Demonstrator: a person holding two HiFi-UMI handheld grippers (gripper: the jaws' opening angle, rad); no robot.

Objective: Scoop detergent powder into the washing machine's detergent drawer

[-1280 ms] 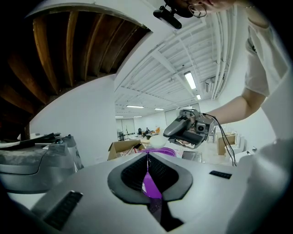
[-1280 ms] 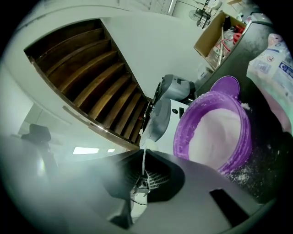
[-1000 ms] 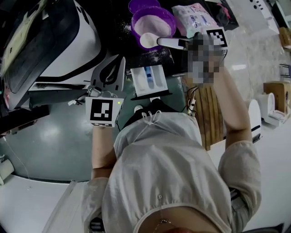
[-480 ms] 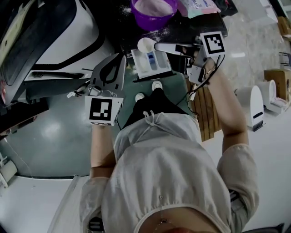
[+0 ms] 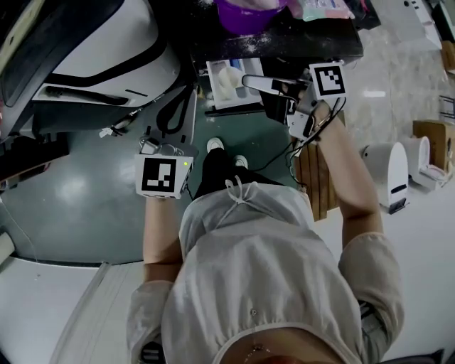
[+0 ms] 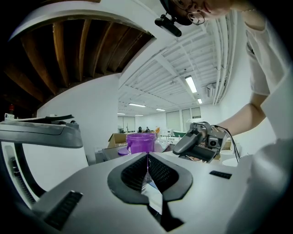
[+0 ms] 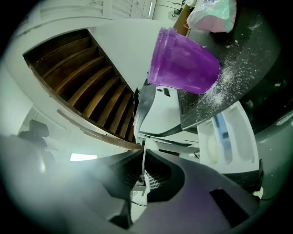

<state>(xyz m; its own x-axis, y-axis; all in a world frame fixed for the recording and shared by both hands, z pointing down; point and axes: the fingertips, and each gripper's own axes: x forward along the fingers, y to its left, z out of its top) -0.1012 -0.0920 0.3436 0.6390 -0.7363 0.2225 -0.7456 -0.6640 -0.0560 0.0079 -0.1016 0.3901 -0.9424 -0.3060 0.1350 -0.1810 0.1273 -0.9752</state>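
Observation:
The white detergent drawer (image 5: 245, 92) stands pulled out of the dark machine front; the right gripper view shows it (image 7: 238, 137) with pale powder in one compartment. The white scoop (image 5: 227, 78) hovers over the drawer. Its handle (image 5: 259, 83) runs right into my right gripper (image 5: 276, 90), which is shut on it. In the right gripper view the jaws (image 7: 143, 157) pinch a thin white strip. The purple powder tub (image 5: 249, 11) sits behind the drawer on the black top. My left gripper (image 5: 188, 96) hangs shut and empty, left of the drawer.
The white washer body (image 5: 106, 57) fills the upper left. A detergent bag (image 5: 323, 7) lies right of the tub, with spilled powder (image 7: 233, 59) on the black top. A wooden panel (image 5: 323, 178) and white appliances (image 5: 387, 170) stand on the right. Grey floor (image 5: 78, 192) lies below.
My right gripper has carried the scoop from above the purple tub toward me, and it now sits over the drawer. The left gripper has stayed about where it was.

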